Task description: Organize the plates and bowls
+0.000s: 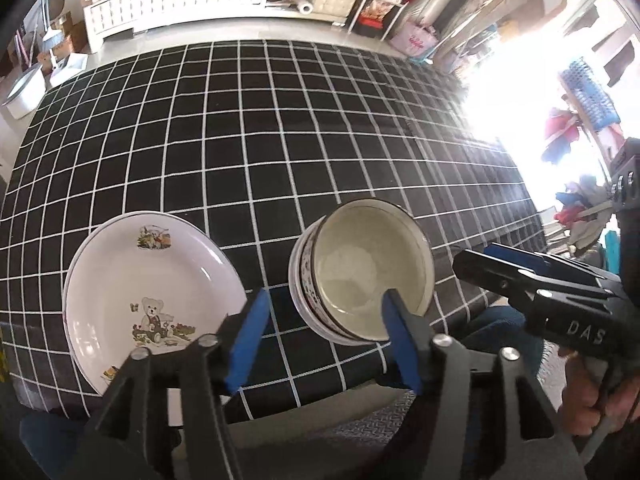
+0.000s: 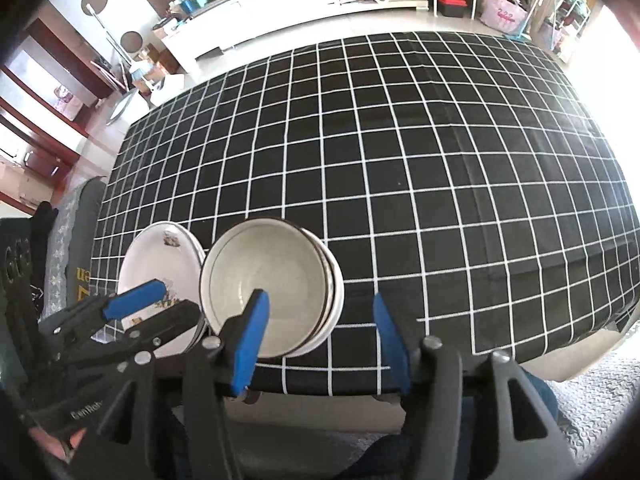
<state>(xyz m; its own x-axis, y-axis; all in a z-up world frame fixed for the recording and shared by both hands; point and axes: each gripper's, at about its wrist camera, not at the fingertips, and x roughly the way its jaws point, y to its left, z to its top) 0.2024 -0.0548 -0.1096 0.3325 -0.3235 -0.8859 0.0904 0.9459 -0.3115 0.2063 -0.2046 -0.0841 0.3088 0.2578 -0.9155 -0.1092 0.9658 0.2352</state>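
Note:
A stack of white plates with a teddy bear print lies on the checked tablecloth at the near left. A stack of cream bowls with dark rims stands just right of it. My left gripper is open and empty, above the near table edge between plates and bowls. My right gripper is open and empty, just right of the bowl stack. The plates show left of the bowls in the right wrist view. The left gripper shows there over the plates, the right gripper in the left wrist view right of the bowls.
The black tablecloth with white grid covers the table. A white low cabinet and cluttered shelves stand beyond the far edge. Strong glare fills the right side. A grey patterned mat lies below the near edge.

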